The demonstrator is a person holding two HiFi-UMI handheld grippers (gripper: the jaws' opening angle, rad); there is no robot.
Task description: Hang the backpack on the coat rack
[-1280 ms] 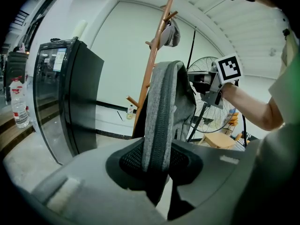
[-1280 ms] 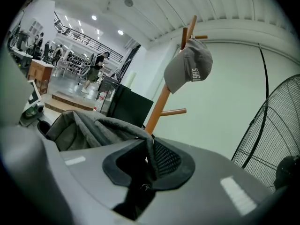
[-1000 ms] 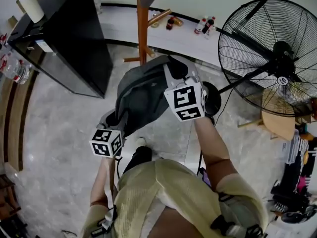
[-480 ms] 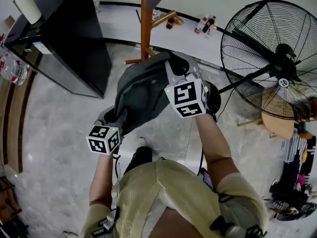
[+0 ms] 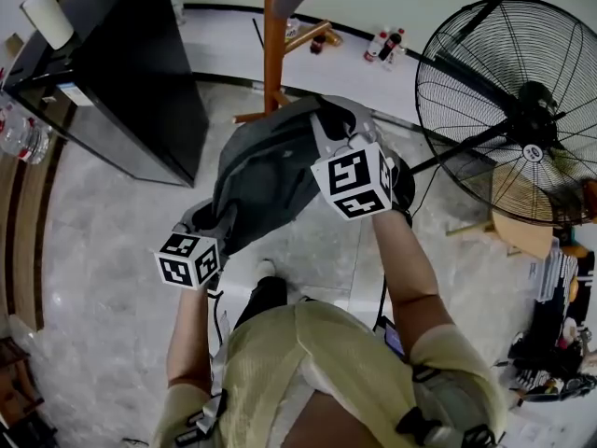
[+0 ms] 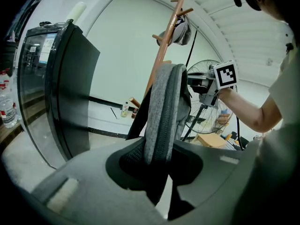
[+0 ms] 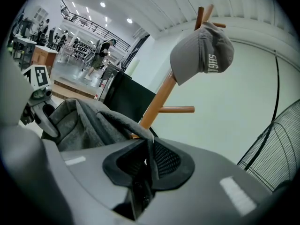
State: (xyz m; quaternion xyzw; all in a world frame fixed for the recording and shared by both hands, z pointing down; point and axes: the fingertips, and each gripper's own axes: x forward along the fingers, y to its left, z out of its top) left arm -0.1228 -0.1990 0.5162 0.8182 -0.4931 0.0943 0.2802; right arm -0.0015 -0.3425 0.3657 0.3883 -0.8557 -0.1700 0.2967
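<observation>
A grey backpack (image 5: 269,168) hangs between my two grippers above the floor, just in front of the orange wooden coat rack (image 5: 272,45). My left gripper (image 5: 211,231) is shut on a padded grey shoulder strap (image 6: 161,111), which runs up out of its jaws. My right gripper (image 5: 338,140) is higher, at the bag's top, shut on a thin dark loop (image 7: 149,156) of the backpack. From the right gripper view the rack's pole (image 7: 161,97) and a bare peg (image 7: 177,109) stand close behind the bag. A grey cap (image 7: 201,50) hangs at the rack's top.
A tall black cabinet (image 5: 131,73) stands left of the rack. A large floor fan (image 5: 513,110) and a low wooden stool (image 5: 524,233) are on the right. Several bottles (image 5: 384,45) line the wall's base behind the rack.
Both grippers, with the backpack between them, have drifted slightly across the floor; the left gripper's cube now sits a bit further left. Both grips are unchanged.
</observation>
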